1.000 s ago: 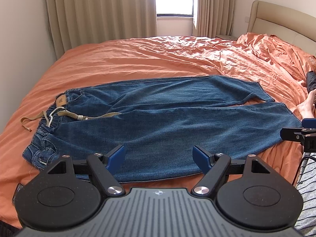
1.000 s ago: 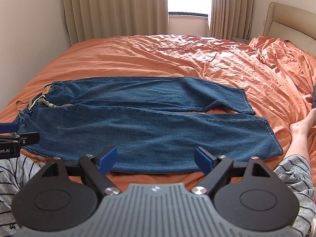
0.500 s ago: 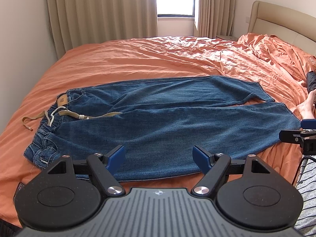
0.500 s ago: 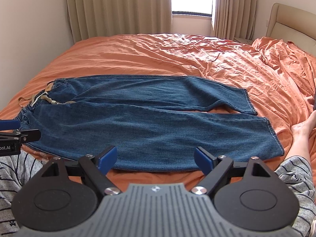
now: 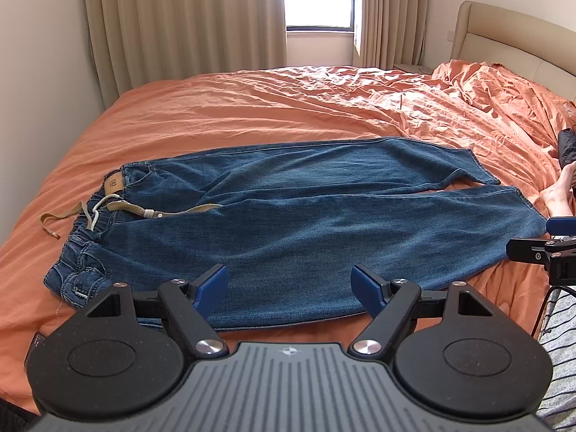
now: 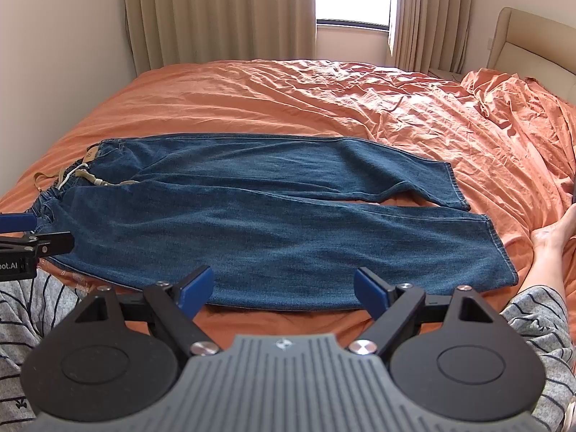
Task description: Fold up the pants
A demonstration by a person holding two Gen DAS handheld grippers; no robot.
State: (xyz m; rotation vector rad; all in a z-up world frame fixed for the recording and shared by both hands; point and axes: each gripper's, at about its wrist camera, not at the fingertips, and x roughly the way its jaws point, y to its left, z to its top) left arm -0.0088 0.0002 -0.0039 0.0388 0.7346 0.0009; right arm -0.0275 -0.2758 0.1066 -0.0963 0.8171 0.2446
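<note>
Blue jeans (image 5: 288, 216) lie flat on the orange bed, waistband to the left, both legs stretched to the right; the same jeans (image 6: 270, 223) fill the middle of the right wrist view. A tan drawstring (image 5: 169, 210) trails from the waistband. My left gripper (image 5: 289, 284) hovers open above the near leg's lower edge, with nothing between its blue pads. My right gripper (image 6: 284, 286) is open too, above the near edge of the same leg, closer to the hem. Each gripper shows at the edge of the other's view.
The orange sheet (image 5: 324, 108) is wrinkled toward the far right. A beige headboard (image 5: 511, 32) stands at the right, curtains (image 5: 180, 18) and a window at the back. A person's bare foot (image 6: 550, 237) rests by the hems. Striped clothing (image 6: 532, 316) lies at the near edge.
The right wrist view has shifted a little, so the jeans sit slightly further right in it. Both grippers stay open; the jeans have not moved.
</note>
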